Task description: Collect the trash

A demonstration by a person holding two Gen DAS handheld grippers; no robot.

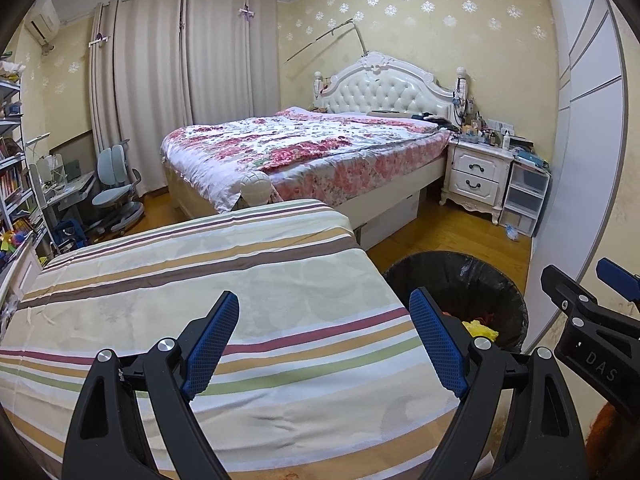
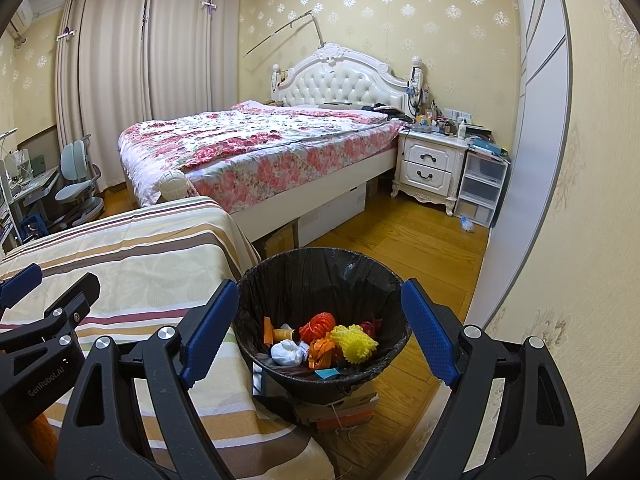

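Nearing completion, it is judged | trash (image 2: 320, 340) is seen heaped in bin (image 2: 320, 268) | striped cover (image 1: 200, 264) bare | left gripper (image 1: 324, 340), right gripper (image 2: 320, 332) held wide, empty

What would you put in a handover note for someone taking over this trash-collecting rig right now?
Left tool: open, empty, above the striped bedcover.
Right tool: open, empty, above the black-lined trash bin.
Bin: on the floor beside the striped bed, propped on flat boxes.
Done: the bin already holds a yellow foam net, an orange-red net, a white crumpled wad and other scraps.
Left: the striped cover shows no trash. One small bluish-white item lies on the wood floor by the clear drawer unit; it may be trash, too small to tell.
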